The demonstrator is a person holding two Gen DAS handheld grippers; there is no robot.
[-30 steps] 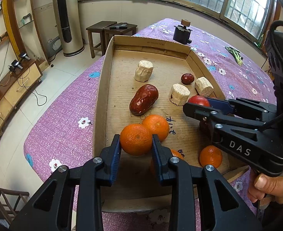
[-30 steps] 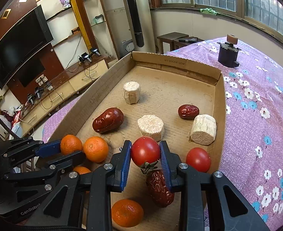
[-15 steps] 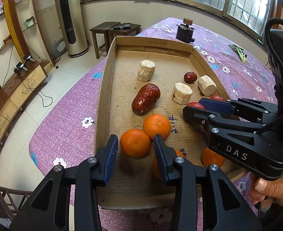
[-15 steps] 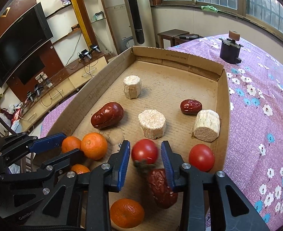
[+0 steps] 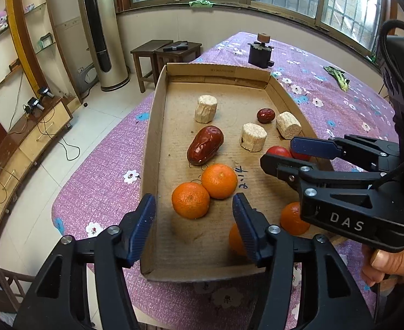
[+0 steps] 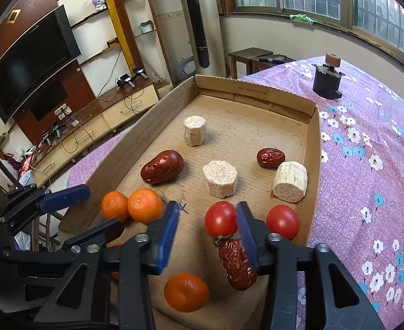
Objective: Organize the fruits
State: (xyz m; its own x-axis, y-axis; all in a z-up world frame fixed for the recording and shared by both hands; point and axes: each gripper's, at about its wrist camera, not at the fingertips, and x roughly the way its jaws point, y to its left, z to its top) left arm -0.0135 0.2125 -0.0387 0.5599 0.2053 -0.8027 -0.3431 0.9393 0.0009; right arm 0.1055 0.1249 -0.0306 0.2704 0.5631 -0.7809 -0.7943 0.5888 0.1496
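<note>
The box (image 6: 313, 137) lies on the desk (image 6: 367, 187), which carries a purple flowered cloth; all positions below are given relative to the box.

Left claw (image 5: 193, 220): above the near left part of the box. Its jaws have just been opening and now stand wide. An orange (image 5: 190, 200) lies on the box floor between them, clear of both pads and touching a second orange (image 5: 219, 177) just beyond it.

Right claw (image 6: 207, 233): above the near right part of the box. Its jaws have just been opening and stand moderately apart. A tomato (image 6: 220, 219) rests on the floor between them, close against the right pad; whether it touches cannot be told. The left pad is clear. A date (image 6: 237, 264) lies just nearer than the tomato, partly behind the right finger.

Other contents: a second tomato (image 6: 282, 222) near the right wall, a third orange (image 6: 186, 291) near the front wall, a large date (image 6: 162, 166) at centre left, and three pale stubs (image 6: 220, 175) further in.
</note>
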